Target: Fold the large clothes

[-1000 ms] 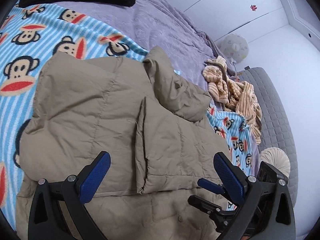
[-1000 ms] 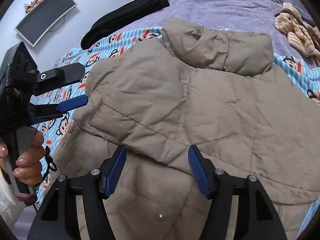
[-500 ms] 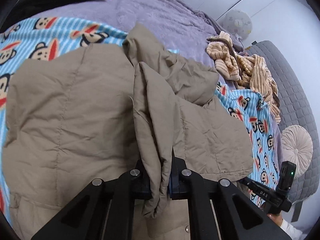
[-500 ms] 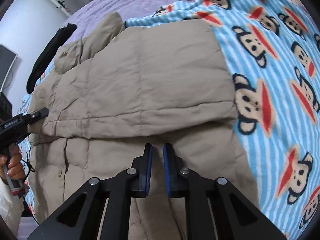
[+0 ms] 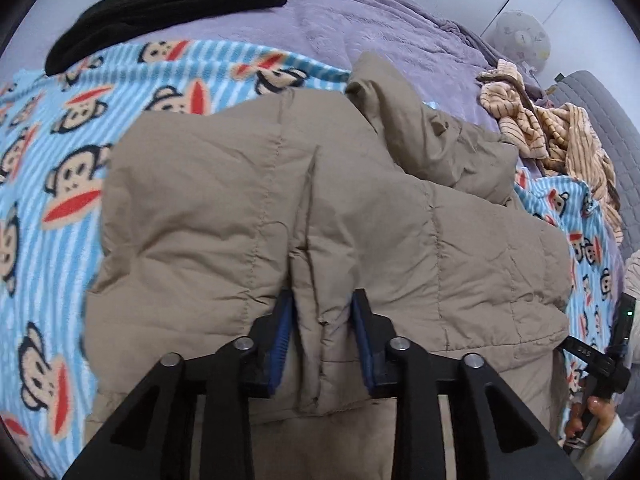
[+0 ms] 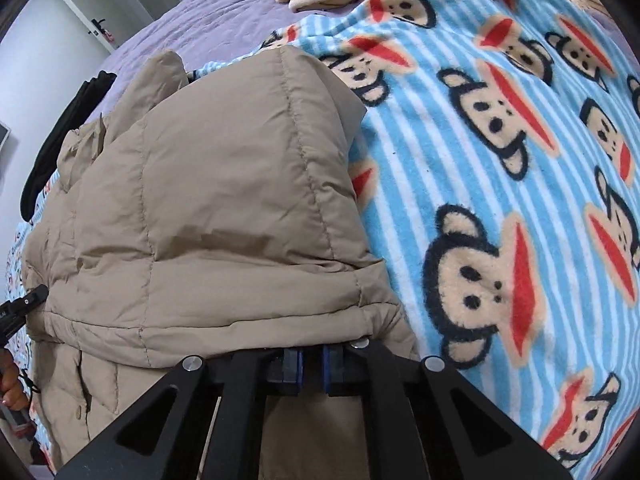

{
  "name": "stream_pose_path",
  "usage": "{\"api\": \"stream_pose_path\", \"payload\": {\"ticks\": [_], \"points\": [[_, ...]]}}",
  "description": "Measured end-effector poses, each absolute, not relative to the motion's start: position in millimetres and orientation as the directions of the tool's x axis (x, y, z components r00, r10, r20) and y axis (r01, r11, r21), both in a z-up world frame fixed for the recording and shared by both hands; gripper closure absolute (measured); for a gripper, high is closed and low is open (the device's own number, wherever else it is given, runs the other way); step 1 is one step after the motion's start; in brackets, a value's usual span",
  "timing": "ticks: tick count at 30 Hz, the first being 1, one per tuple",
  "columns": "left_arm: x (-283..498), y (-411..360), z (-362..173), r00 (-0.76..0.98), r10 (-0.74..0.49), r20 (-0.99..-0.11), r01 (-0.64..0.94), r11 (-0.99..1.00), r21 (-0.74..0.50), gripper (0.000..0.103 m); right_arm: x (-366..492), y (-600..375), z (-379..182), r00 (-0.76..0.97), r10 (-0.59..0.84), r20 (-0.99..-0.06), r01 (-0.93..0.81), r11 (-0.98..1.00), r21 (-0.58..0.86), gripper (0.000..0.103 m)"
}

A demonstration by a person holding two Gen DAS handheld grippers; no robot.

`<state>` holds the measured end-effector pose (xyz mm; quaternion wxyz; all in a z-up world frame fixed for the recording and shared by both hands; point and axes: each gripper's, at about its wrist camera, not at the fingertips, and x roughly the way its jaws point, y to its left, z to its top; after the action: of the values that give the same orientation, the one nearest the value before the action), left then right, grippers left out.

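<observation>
the tan puffer jacket (image 5: 248,208) lies on the monkey-print blanket (image 5: 52,168) on the bed, its upper part doubled over the lower. left hand-held gripper (image 5: 323,332) has its blue pads pinched on a thick ridge of quilted fabric at the fold's near edge — not fully together, the padding fills the gap. right hand-held gripper (image 6: 311,364) sits at the same folded hem further along, pads nearly together; the hem hides the tips, so whether cloth is caught between them i cannot tell. this thing looks light but bulky and springy, with a slick shell — likely to puff back open. best hold is a stitched seam or hem, taken deep.
</observation>
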<state>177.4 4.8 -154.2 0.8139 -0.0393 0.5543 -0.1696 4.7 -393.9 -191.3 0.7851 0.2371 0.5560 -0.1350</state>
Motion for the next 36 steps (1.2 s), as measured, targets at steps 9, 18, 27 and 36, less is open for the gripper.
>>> {"api": "stream_pose_path", "payload": {"ticks": [9, 18, 27, 36], "points": [[171.3, 19.0, -107.9, 0.427, -0.312, -0.849, 0.286, 0.937, -0.201, 0.050, -45.9, -380.2, -142.4, 0.326, 0.111, -0.939, 0.464, 0.846, 0.261, 0.055], [175.0, -45.1, -157.7, 0.374, -0.198, -0.906, 0.337, 0.939, -0.066, 0.050, -19.2, -387.8, -114.9, 0.439, -0.041, -0.898, 0.445, 0.878, 0.178, 0.067], [171.4, -38.7, -165.3, 0.365, -0.194, -0.911, 0.334, 0.940, -0.066, 0.050, 11.8, -389.8, -178.2, 0.319, -0.014, -0.948, 0.435, 0.890, 0.133, 0.070], [140.8, -20.4, -137.0, 0.370, -0.149, -0.917, 0.329, 0.944, -0.021, 0.050, -16.4, -383.2, -141.3, 0.349, 0.031, -0.937, 0.464, 0.863, 0.201, 0.063]]}}
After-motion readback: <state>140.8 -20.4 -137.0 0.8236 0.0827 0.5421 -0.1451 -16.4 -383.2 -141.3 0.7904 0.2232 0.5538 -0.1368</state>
